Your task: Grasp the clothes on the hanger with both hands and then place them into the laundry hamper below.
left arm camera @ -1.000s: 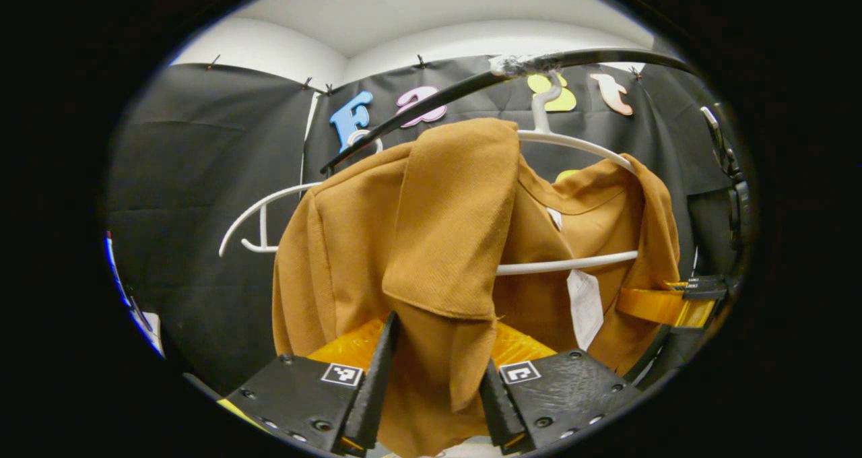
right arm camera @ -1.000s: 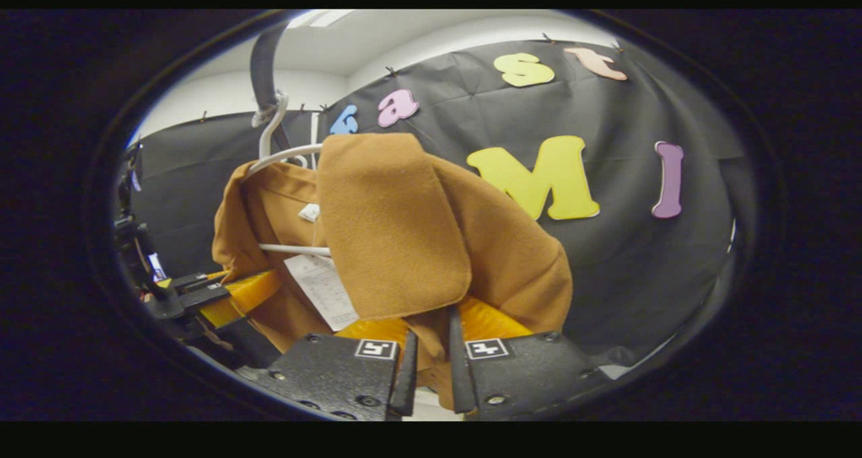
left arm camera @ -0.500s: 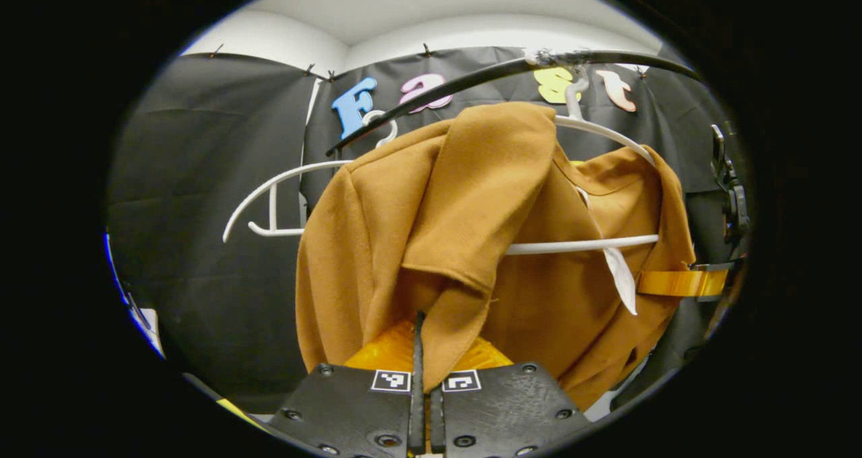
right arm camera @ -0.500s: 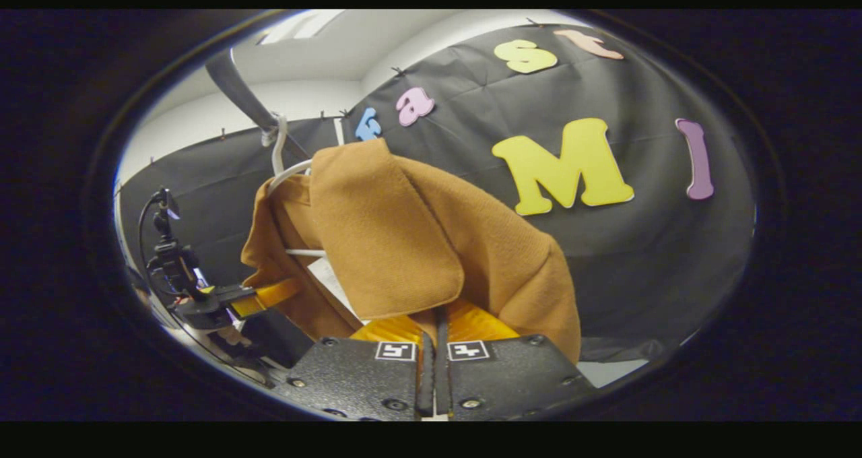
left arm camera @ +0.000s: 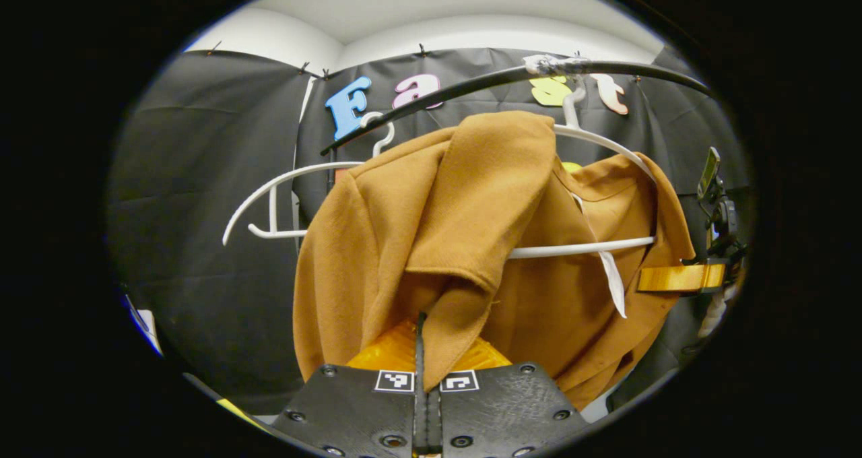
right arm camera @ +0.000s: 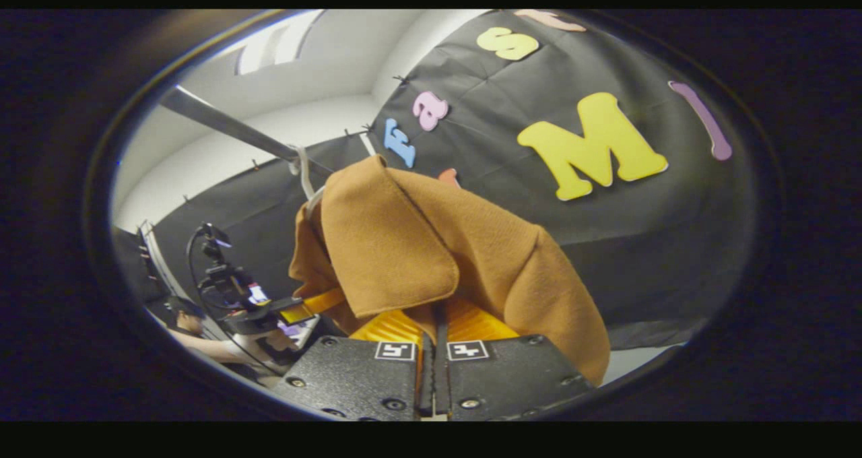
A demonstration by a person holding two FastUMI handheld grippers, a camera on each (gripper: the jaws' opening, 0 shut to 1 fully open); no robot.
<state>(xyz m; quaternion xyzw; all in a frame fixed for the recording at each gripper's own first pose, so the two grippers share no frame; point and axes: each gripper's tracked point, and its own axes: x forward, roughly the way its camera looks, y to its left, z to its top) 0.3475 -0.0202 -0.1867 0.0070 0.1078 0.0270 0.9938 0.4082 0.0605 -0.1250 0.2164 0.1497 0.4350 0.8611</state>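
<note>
Both the left gripper and the right gripper are pinched tight on folds of the brown garment, which hangs on a white hanger hooked over a dark rail.

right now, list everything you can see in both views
garment: 1, brown, draped on a hanger, cloth pinched by both grippers
tag: 1, white, hanging inside the garment
hangers: 2, white, hooked on the rail; one bare at left, one carrying the garment
rail: 1, dark, running overhead
cloth wall: black, behind everything
ceiling: white, above
left gripper: 1, shut on the garment's lower flap
right gripper: 1, shut on the garment's lower edge
hand: 1, holding the left gripper, low left in the right gripper view
</note>
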